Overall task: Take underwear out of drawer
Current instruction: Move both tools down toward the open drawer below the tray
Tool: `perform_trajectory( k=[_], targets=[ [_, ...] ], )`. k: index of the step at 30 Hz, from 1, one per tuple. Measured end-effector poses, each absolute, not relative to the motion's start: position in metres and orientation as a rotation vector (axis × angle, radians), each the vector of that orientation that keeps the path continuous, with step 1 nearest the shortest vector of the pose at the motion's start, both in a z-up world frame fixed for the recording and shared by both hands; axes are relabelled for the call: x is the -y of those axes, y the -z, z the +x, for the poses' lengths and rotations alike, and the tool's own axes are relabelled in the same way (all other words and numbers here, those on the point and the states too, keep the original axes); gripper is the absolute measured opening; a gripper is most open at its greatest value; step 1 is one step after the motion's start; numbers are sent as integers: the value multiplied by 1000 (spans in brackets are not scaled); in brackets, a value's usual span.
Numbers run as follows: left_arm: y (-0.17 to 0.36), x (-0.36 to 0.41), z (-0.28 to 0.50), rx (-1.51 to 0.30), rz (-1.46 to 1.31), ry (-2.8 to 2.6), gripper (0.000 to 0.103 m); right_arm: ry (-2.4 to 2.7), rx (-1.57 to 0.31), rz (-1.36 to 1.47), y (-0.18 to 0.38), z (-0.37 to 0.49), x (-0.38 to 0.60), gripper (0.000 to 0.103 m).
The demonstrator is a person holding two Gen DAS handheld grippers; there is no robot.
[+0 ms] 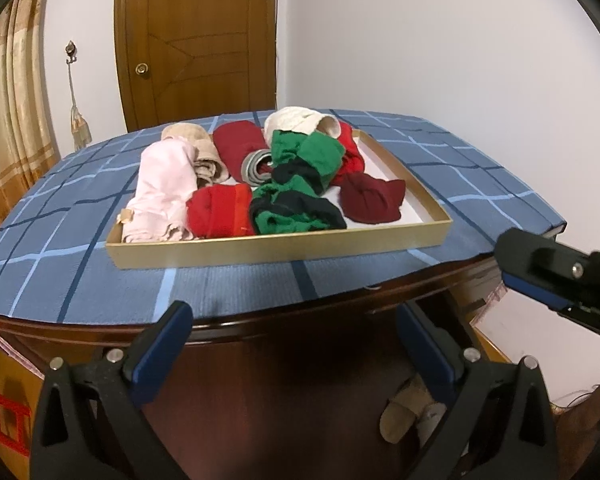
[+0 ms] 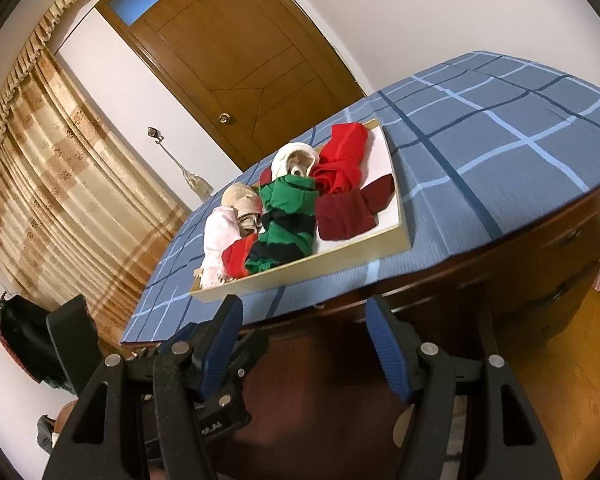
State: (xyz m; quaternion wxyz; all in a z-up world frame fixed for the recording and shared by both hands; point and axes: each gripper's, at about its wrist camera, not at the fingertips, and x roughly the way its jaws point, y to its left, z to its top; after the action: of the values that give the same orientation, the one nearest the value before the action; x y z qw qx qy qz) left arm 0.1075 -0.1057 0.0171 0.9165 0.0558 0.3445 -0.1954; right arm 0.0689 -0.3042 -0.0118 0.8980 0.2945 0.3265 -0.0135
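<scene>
Left gripper (image 1: 296, 324): nearest item in the left wrist view, fingers spread wide, nothing between them, held level below the tabletop edge.
Right gripper (image 2: 302, 320): likewise spread wide and empty, tilted, in front of the cabinet; its tip also shows at the right edge of the left view.
Cabinet (image 1: 284, 360): dark wood; drawer fronts with handles appear only in the right view.
Cloth (image 1: 220, 280): blue checked, covering the top.
Tray (image 1: 276, 246): shallow, gold-rimmed, resting on the cloth.
Underwear (image 1: 300, 184): rolled pieces heaped inside the tray, pink, beige, red, green-and-black, maroon, cream; a grey waistband is visible in the left view only.
Slippers (image 1: 408, 412): on the floor, dim, partly hidden by the gripper.
Door (image 1: 196, 40): brown, behind the table.
Curtain (image 2: 52, 168): its pleated top shows in the right view only.
</scene>
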Motion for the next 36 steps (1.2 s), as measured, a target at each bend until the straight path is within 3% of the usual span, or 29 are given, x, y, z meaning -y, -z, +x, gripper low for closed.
perform_trajectory(
  k=[25, 36],
  targets=[
    [6, 116, 48, -758, 236, 484, 103, 59, -731, 510, 23, 2, 305, 66],
    [38, 128, 37, -868, 322, 521, 103, 55, -852, 414, 50, -11, 300, 66]
  ],
)
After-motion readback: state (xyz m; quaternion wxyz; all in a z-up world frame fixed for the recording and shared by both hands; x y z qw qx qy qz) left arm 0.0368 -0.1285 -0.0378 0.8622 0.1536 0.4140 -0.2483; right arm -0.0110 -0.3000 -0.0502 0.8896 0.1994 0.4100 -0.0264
